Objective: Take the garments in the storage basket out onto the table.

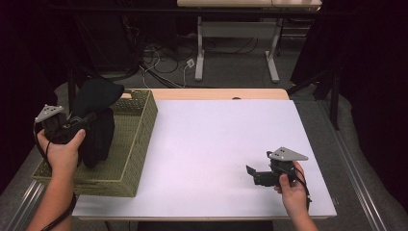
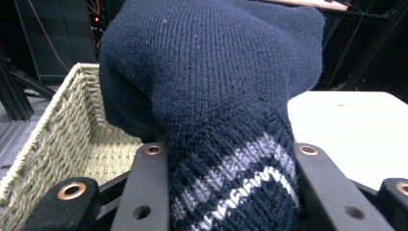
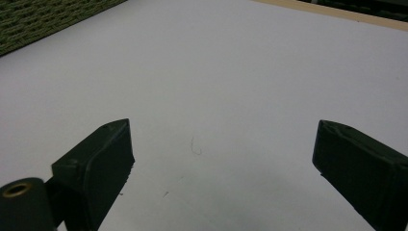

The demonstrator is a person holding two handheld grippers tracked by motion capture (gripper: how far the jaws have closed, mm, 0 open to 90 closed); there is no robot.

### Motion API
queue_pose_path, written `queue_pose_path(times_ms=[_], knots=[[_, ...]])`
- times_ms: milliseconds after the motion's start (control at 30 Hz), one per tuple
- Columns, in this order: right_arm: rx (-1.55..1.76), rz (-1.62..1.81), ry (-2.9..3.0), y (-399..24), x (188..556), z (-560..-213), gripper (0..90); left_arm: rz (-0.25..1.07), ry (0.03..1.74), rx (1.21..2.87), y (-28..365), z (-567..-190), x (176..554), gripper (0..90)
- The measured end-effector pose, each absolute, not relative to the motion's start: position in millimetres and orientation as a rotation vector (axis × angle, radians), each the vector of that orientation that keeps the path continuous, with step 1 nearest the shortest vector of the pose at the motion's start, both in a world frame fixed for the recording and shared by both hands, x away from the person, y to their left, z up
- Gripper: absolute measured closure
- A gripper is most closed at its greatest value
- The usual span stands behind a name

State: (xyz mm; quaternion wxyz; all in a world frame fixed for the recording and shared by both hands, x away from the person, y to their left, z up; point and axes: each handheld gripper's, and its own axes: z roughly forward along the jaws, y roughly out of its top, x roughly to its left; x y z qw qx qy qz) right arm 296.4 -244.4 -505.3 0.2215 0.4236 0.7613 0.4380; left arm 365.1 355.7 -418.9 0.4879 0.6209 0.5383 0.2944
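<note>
**Overhead, a dark sock held above the basket**

Here the woven basket (image 1: 137, 144) sits at the left end of the tabletop (image 1: 221, 144), its near corner reaching the front edge. Over it the left gripper (image 1: 89, 120) holds a dark blue knitted sock (image 1: 98, 115); the sock's upper part bulges above the basket's back rim, and its lower part hangs down inside the walls. In the high view it is hard to say whether the hanging end touches the basket floor. The left hand (image 1: 60, 149) wraps the gripper body from below, a grey three-cornered plate (image 1: 48, 113) on top.

In the left gripper view the fingers (image 2: 149, 187) are closed against the sock (image 2: 211, 86), pinching its cuff, where pale grey stripes cross the dark knit. The sock hides most of what lies behind it; the basket (image 2: 57, 125) shows at the left with bare woven floor, and what else it may hold is hidden.

Further right, the white tabletop is bare. The right gripper (image 1: 251, 172) hovers low near the front right corner, held by the right hand (image 1: 291, 190). In the right gripper view its fingers (image 3: 96, 168) stand wide apart with nothing between them but tabletop (image 3: 216, 72), and a strip of basket (image 3: 48, 19) is cut off at the upper left corner.
</note>
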Motion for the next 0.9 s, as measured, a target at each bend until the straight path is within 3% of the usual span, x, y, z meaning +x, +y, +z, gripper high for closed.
queue_pose_path(times_ms=[900], knots=[[1.179,1.214,2.095,-244,296,-506,6.7,0.723,1.179,1.447,337,-381,341,66.3]])
